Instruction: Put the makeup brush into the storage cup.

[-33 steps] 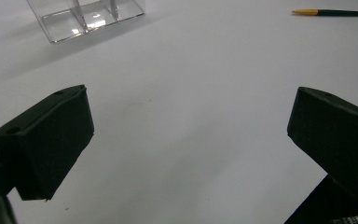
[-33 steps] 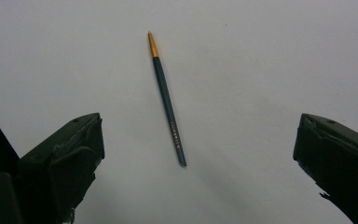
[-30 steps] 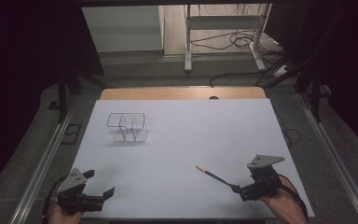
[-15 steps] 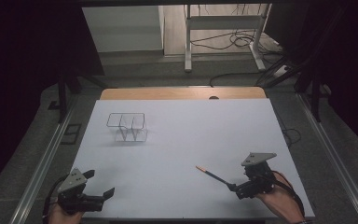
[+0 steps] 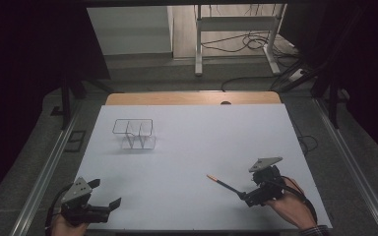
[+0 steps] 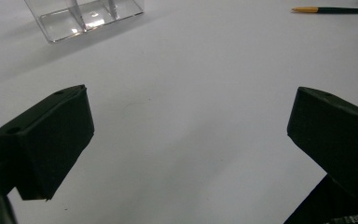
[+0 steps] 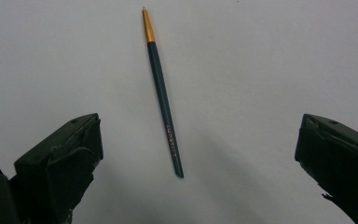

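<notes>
The fingers of the right gripper [image 7: 198,154] are spread wide, released, with the slim dark-green pen with a gold tip [image 7: 162,93] lying flat between them near the bench's front right corner. The left gripper [image 6: 186,140] is likewise released, at the front left corner.

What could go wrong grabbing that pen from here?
1. The pen is thin and lies flat on the white table; the right gripper, jaws wide open, may scrape the surface or roll the pen away rather than pinch it.
2. The pen's near end lies about level with the jaw tips, so closing now could catch only that end and let it pivot.
</notes>
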Motion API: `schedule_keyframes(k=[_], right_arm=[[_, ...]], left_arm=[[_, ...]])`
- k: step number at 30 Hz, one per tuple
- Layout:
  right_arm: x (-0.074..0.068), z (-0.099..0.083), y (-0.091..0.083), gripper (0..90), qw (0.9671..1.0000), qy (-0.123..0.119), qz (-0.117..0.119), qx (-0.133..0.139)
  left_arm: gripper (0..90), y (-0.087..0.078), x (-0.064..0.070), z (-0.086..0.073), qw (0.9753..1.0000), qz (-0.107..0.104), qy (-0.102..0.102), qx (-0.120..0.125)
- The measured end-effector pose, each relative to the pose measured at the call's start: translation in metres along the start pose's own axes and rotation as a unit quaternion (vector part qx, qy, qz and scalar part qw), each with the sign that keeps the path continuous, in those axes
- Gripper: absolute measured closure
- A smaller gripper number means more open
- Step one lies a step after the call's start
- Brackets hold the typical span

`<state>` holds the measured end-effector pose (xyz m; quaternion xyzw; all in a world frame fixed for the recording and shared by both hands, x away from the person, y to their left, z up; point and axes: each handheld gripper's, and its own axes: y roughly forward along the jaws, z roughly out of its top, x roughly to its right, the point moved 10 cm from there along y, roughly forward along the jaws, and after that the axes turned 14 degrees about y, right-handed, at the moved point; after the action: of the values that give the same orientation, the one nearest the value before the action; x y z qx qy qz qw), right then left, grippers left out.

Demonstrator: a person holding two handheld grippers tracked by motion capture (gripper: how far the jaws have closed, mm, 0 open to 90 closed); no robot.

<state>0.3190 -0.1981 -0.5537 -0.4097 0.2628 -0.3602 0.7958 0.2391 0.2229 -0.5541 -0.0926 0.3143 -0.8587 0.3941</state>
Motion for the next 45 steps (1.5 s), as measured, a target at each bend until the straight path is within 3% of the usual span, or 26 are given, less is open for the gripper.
schedule_keyframes(k=[19,38,45], right_arm=[[-0.005,0.008,0.011,0.1,0.9995,-0.003,-0.002,-0.03],[-0.01,0.022,0.019,15.4,0.9991,-0.012,0.006,-0.041],[-0.014,0.026,0.026,20.8,0.9983,-0.022,-0.004,-0.053]], left_arm=[[0.8,0.001,0.0,0.0,1.0,0.0,0.001,-0.001],[0.9,0.001,0.0,0.0,1.0,-0.001,0.002,-0.003],[1.0,0.001,0.0,0.0,1.0,0.0,0.002,-0.003]])
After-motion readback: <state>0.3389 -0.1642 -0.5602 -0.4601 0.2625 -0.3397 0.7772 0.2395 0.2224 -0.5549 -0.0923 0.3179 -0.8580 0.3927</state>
